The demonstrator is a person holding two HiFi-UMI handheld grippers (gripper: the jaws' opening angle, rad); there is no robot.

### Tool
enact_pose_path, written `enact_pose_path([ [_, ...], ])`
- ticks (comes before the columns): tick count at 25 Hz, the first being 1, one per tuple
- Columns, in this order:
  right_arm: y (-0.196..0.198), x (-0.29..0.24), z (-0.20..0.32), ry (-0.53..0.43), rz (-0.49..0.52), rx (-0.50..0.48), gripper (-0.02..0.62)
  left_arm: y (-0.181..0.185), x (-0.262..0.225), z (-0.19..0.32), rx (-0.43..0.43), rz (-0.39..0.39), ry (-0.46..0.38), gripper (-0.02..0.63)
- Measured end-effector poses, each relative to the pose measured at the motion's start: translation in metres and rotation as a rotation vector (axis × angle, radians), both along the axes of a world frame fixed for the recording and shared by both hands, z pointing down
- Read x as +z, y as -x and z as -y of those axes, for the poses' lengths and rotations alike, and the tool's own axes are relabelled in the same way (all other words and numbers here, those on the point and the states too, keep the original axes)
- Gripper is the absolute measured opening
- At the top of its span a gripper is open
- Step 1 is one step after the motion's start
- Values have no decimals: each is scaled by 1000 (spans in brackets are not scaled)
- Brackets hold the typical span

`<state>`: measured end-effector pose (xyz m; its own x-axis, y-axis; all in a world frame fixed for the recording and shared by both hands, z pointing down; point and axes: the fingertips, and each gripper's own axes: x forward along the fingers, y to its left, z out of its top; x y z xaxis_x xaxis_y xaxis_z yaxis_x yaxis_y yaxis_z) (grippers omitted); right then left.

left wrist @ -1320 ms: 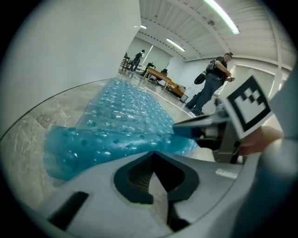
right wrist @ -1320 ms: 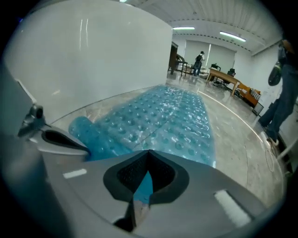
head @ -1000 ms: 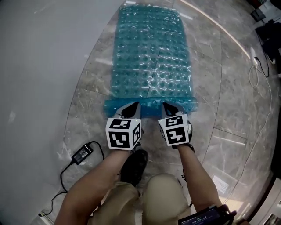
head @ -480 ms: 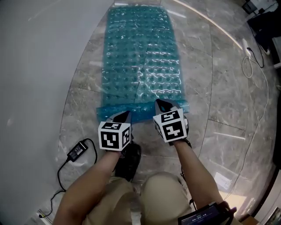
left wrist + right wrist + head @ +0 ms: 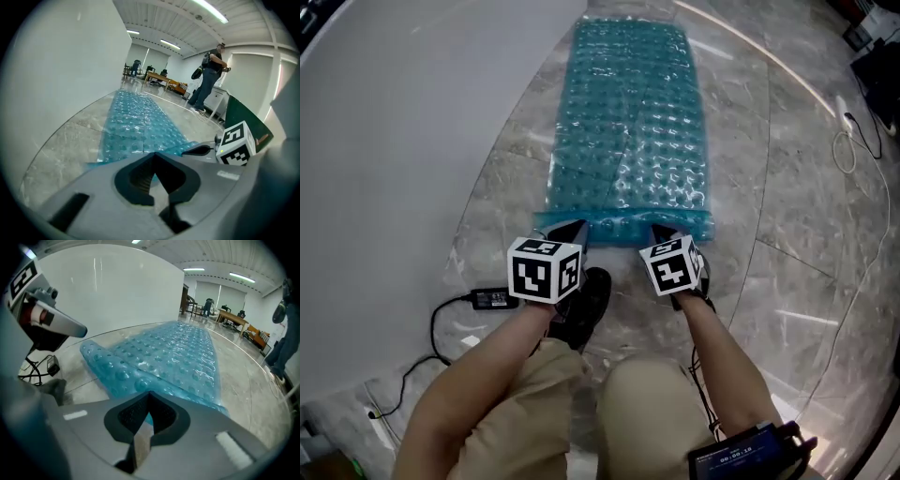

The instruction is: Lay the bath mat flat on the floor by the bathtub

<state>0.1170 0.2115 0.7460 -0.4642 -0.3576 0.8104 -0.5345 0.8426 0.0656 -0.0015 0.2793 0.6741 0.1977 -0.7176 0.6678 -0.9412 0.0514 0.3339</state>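
Floor: glossy grey marble-look tiles, thin pale seams. Translucent blue knobbed plastic bath mat lies lengthwise on it, just beside a white curved wall; the near edge curls up off the tiles. Black power brick with cord near the wall. Thin white cable looped at right. Black shoe planted on the tiles.

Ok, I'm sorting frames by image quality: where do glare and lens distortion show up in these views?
Head view: a curved bright streak of glare crosses the marble floor, and the bath mat glints. Left gripper view: strong fisheye bending, black corners. Right gripper view: same black corners, small light streaks on the bathtub wall, mat bumps sharp.
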Motion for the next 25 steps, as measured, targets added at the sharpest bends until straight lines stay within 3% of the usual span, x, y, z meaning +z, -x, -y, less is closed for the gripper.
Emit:
enact_pose_path([
  [4, -22, 7, -40, 56, -5, -7, 5, -10, 2, -18, -56, -27, 23, 8],
  [6, -25, 10, -52, 74, 10, -14, 5, -11, 14, -4, -71, -35, 15, 8],
  [9, -25, 8, -53, 62, 52, -14, 5, -6, 41, 23, -58, -13, 34, 8],
  [13, -18, -2, -51, 106, 123, 8, 5, -9, 75, 13, -1, 15, 105, 8],
  [19, -26, -13, -52, 154, 72, 69, 6, -21, 82, 1, -19, -105, 140, 8],
  [22, -33, -37, -60, 147, 100, 123, 6, -31, 86, -16, -13, -158, 161, 8],
  [25, -22, -50, -71, 104, 134, 86, 6, -48, 90, -43, 2, -179, 161, 8],
])
